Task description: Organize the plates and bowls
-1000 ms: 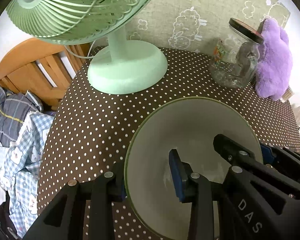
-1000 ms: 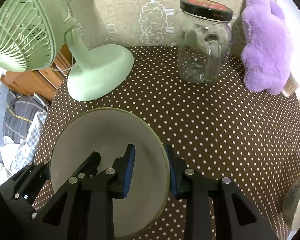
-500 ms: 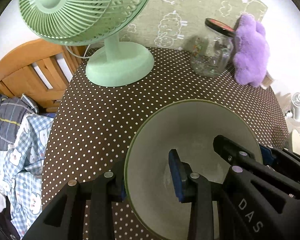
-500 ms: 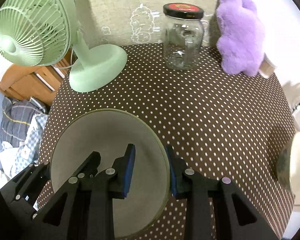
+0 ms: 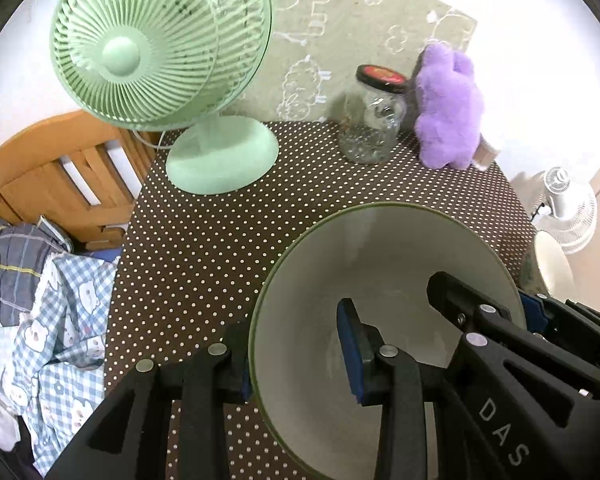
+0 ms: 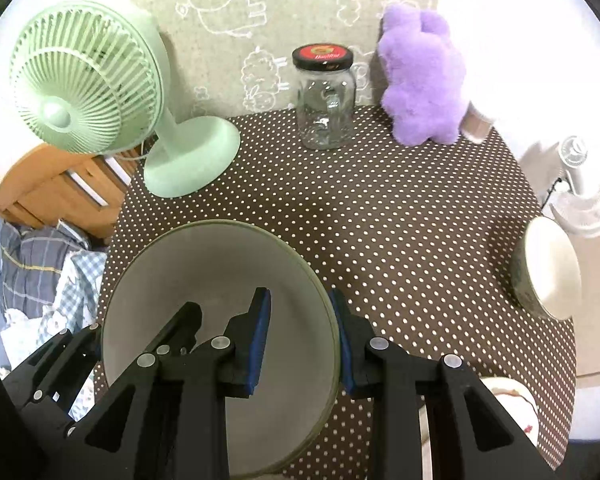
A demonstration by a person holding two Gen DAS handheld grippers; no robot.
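A large pale bowl with a green rim (image 5: 384, 264) (image 6: 204, 276) is held above the brown polka-dot table (image 6: 400, 216) by both grippers. My left gripper (image 5: 296, 356) is shut on the bowl's left rim, one pad inside and one outside. My right gripper (image 6: 300, 328) is shut on its right rim in the same way. A second bowl, cream inside with a dark patterned outside (image 6: 548, 268) (image 5: 552, 268), sits at the table's right edge. A white dish with a red mark (image 6: 516, 408) shows at the lower right.
A green desk fan (image 6: 100, 92) (image 5: 160, 44) stands at the back left. A glass jar with a black lid (image 6: 324, 100) (image 5: 372, 120) and a purple plush toy (image 6: 424, 76) (image 5: 448, 108) stand at the back. A bed with checked bedding (image 5: 40, 280) lies left, a white fan (image 6: 584, 192) right.
Both grippers have pulled back and risen with the bowl. More of the table shows now, and the second bowl at the right edge has come into view.
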